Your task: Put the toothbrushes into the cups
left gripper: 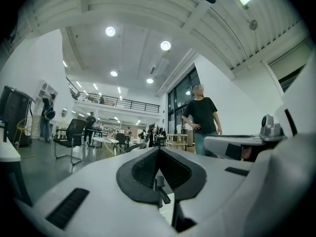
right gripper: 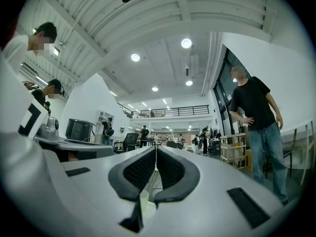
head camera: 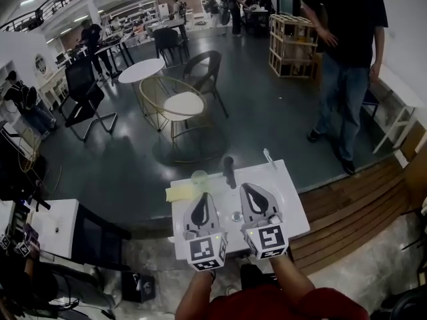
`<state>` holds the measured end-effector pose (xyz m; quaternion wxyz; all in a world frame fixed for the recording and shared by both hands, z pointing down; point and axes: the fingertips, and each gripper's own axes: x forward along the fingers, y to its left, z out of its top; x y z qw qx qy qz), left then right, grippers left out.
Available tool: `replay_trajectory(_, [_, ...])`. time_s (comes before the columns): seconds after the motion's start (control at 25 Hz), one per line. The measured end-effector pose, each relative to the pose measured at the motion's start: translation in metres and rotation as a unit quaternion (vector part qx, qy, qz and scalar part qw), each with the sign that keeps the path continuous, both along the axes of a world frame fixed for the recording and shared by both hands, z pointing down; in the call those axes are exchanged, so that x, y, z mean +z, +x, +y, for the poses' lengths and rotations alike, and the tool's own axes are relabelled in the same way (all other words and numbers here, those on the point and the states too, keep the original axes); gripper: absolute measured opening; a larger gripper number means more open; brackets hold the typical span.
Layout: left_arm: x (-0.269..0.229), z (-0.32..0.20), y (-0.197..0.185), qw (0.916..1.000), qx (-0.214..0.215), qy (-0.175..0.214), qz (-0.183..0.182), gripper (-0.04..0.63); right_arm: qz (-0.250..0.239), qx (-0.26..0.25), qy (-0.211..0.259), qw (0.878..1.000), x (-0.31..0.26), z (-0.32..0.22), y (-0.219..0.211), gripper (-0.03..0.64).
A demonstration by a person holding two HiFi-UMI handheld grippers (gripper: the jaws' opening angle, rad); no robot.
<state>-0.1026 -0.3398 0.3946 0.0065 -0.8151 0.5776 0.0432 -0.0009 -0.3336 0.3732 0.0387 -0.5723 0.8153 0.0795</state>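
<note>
Left gripper [head camera: 202, 197]: jaws pressed together tip to tip, nothing pinched between them. Right gripper [head camera: 247, 189]: jaws likewise closed at the tips, empty; a pale cup [right gripper: 141, 201] shows low through the gap behind them. Both are held side by side, roughly level, over the small white counter [head camera: 291, 207].

One white toothbrush [head camera: 269, 157] lies at the counter's far right edge, outside any cup. A translucent greenish cup [head camera: 199, 177] stands at the far left, close to a yellow cloth [head camera: 177, 193]. A dark upright item [head camera: 229, 170] stands just right of it, identity unclear
</note>
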Motion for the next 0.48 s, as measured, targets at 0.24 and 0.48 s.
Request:
replay_trajectory(0.24, [-0.005, 0.008, 0.001, 0.9999, 0.001, 0.013, 0.001, 0.029, 0.014, -0.006, -0.001, 1.000, 0.001, 0.006, -0.007, 0.029])
replay_trajectory(0.48, [-0.004, 0.011, -0.006, 0.9999, -0.009, 0.012, -0.001, 0.029, 0.018, -0.014, -0.003, 1.000, 0.002, 0.009, -0.013, 0.029])
